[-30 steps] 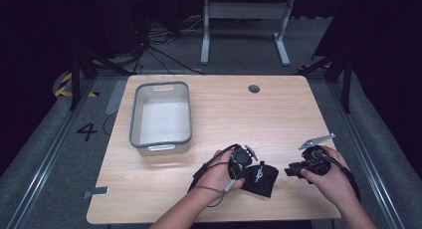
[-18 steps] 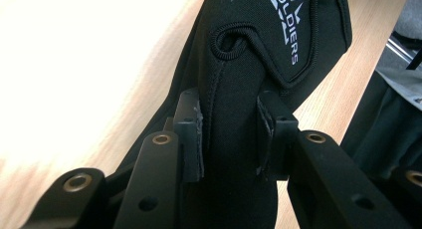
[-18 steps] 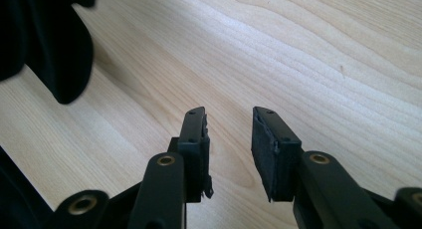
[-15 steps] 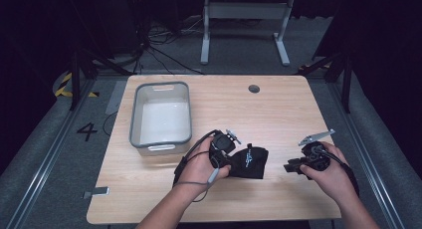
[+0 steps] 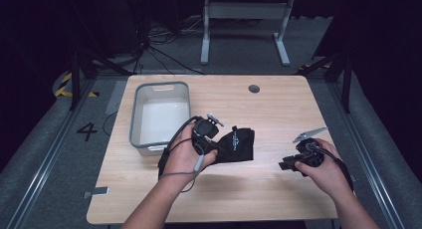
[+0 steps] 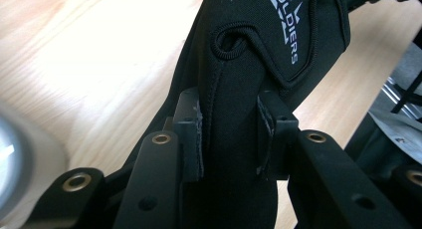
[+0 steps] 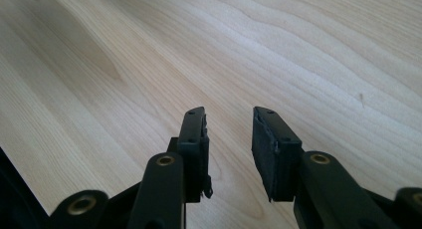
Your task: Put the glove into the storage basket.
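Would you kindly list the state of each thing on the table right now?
Black pouch: clamped between the left gripper's jaws, lying beside the bin.
Left gripper: shut on the pouch.
Right gripper: open, holding nothing.
Grey bin: upright, empty.

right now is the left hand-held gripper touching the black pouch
Touching. In the left gripper view both pads of the left hand-held gripper press against the black pouch, which is squeezed between them with no gap on either side.
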Tool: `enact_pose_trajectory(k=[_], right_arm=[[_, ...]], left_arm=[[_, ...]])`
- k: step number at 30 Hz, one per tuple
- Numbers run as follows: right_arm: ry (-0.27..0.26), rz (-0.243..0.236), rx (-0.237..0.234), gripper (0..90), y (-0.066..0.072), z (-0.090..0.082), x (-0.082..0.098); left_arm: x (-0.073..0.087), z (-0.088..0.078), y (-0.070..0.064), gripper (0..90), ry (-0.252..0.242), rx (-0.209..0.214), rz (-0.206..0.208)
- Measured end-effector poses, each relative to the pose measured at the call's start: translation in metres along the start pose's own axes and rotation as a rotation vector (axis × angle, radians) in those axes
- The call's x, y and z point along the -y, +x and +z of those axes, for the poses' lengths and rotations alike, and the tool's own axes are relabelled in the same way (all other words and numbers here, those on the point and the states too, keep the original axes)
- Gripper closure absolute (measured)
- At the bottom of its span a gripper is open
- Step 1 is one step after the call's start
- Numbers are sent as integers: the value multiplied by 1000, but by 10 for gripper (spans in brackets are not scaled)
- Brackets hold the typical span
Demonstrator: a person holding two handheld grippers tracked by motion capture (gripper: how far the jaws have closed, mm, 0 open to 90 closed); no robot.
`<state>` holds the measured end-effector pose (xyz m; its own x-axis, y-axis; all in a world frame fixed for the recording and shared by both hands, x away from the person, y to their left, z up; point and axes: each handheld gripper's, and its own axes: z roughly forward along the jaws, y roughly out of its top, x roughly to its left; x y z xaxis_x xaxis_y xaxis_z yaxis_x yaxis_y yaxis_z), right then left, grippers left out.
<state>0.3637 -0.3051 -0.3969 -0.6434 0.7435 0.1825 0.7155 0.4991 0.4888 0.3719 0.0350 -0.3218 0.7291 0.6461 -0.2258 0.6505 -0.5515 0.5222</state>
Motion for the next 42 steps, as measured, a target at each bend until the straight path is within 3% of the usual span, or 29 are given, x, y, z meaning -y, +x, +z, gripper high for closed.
enact_pose_trajectory(k=[13, 16, 21, 24, 29, 33, 36, 39, 42], right_arm=[[3, -3, -20, 681, -6, 6, -9], [4, 0, -20, 682, -6, 7, -8], [6, 9, -15, 682, -6, 6, -4], [6, 16, -11, 682, -7, 5, -2], [12, 33, -5, 682, -8, 6, 3], [13, 48, 0, 682, -9, 4, 7], [14, 51, 3, 679, -10, 4, 10], [20, 59, 8, 677, -10, 5, 13], [18, 57, 10, 674, -10, 4, 14]], left_arm=[[-1, -43, 18, 676, -56, -55, -83], [-4, -48, 24, 676, -66, -64, -113], [-11, -52, 35, 676, -75, -76, -125], [-23, -53, 42, 676, -57, -120, -112], [-38, -58, 59, 676, -91, -127, -146], [-42, -66, 73, 676, -116, -137, -186], [-42, -73, 84, 675, -140, -178, -217], [-42, -71, 96, 674, -140, -228, -263], [-39, -67, 110, 674, -140, -237, -315]])
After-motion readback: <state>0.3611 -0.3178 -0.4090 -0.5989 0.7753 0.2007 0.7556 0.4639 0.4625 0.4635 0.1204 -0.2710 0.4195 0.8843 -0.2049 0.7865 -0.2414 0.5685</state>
